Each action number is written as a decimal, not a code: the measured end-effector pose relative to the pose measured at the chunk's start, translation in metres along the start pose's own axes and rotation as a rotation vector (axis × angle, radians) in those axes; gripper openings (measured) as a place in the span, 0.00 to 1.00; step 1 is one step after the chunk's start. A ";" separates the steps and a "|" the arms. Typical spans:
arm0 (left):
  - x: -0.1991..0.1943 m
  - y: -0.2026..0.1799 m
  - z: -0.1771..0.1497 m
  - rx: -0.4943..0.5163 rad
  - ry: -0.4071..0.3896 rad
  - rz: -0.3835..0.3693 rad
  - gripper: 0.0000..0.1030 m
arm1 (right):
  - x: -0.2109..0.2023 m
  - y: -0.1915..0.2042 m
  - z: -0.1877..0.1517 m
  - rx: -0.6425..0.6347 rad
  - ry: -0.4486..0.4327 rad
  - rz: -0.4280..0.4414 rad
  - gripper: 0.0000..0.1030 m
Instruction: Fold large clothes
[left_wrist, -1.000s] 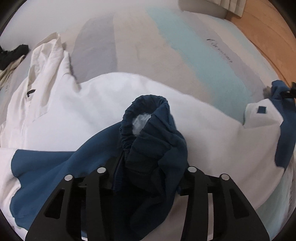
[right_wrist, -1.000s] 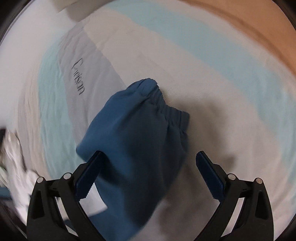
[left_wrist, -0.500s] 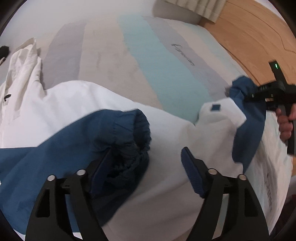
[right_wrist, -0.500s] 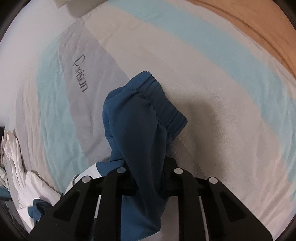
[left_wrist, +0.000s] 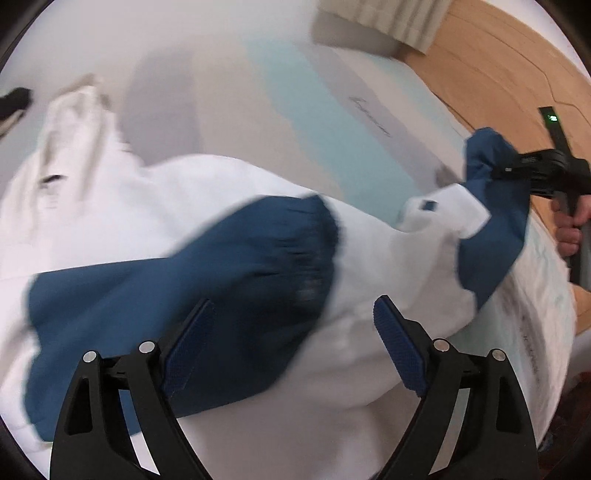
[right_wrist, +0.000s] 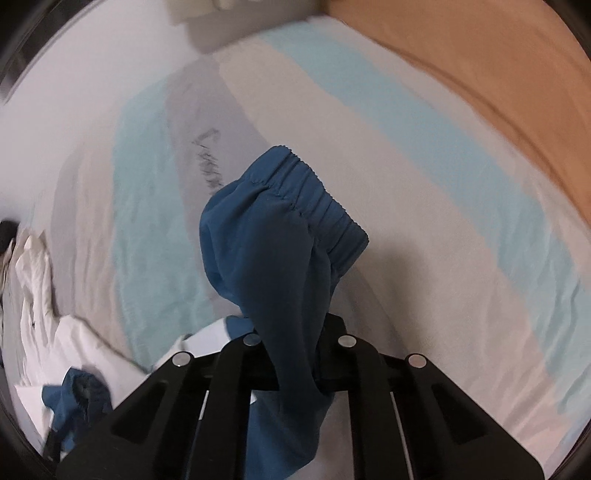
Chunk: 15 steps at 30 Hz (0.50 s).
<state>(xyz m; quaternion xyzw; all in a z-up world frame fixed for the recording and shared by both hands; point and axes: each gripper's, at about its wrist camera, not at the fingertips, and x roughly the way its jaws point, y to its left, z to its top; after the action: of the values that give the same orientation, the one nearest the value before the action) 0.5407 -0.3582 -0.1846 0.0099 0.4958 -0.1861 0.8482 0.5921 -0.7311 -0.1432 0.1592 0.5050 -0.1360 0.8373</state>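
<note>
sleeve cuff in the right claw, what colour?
Dark blue cuff, gathered elastic, clamped in the right claw. Best in the right wrist view.

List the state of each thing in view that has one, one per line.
Left tongs: open, over the left sleeve, holding nothing.
Right tongs: shut on the right sleeve.
Left sleeve: blue, lying across the white jacket body.
Right sleeve: blue, lifted off the bed, cuff bunched.
Jacket: white, spread on the striped bed.
</note>
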 end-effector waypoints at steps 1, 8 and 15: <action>-0.004 0.011 -0.004 -0.003 -0.007 0.024 0.84 | -0.010 0.011 -0.002 -0.027 -0.019 0.001 0.08; -0.025 0.100 -0.030 -0.030 -0.008 0.263 0.84 | -0.049 0.099 -0.020 -0.133 -0.073 0.066 0.08; -0.054 0.190 -0.060 -0.156 0.000 0.345 0.83 | -0.060 0.222 -0.055 -0.238 -0.071 0.163 0.08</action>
<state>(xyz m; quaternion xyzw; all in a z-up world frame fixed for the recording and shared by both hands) 0.5284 -0.1525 -0.2019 0.0289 0.4996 0.0010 0.8658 0.6069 -0.5018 -0.0849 0.0943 0.4729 -0.0124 0.8760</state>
